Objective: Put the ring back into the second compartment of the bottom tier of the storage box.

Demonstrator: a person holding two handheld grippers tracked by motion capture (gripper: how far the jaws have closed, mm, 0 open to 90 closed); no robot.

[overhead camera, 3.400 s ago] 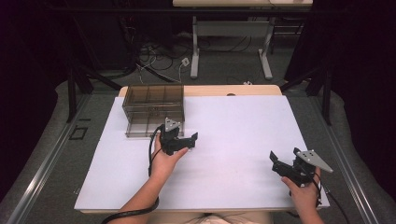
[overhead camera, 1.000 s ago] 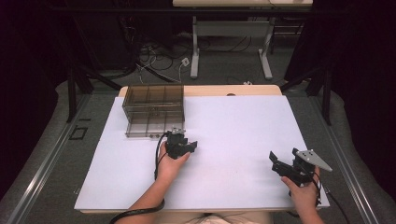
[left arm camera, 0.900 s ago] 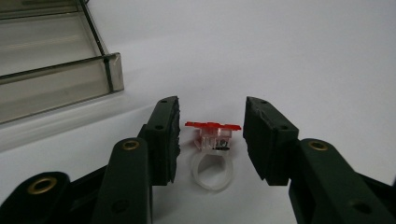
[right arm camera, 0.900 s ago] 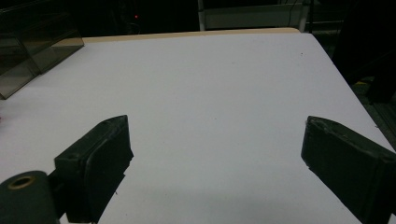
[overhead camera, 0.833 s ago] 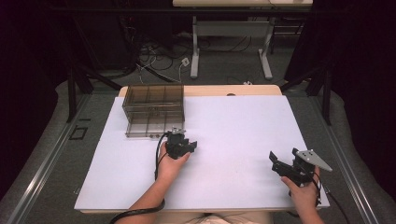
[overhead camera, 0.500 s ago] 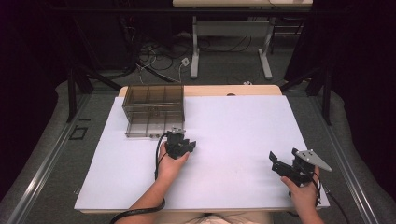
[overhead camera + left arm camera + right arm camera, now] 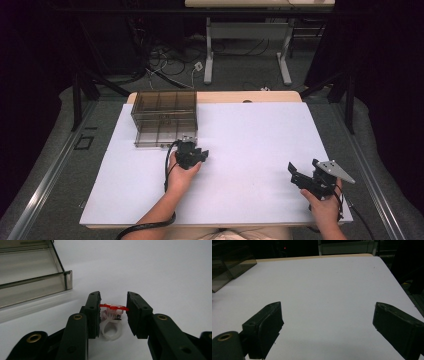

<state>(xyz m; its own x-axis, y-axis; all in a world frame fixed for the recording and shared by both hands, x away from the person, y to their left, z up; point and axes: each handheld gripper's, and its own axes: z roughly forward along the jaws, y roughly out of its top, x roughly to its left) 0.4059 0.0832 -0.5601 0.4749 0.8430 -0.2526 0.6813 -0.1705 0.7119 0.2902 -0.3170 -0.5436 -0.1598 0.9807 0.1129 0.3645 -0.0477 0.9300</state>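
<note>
Left gripper [image 7: 113, 312] fingers pinch toy ring [image 7: 111, 320] on white table [image 7: 250, 135]; smoked box [image 7: 165, 117] at 11 o'clock. Right gripper [image 7: 327, 332] wide open, empty.

Both grippers are black; the left gripper [image 7: 192, 156] trails a black cable along the bare forearm; the right gripper [image 7: 306, 178] carries a grey three-cornered plate on top; up close the jaws are flat, matte blocks with small screw holes, on arms pinned by brass-coloured rivets; no sleeves on either arm.
</note>
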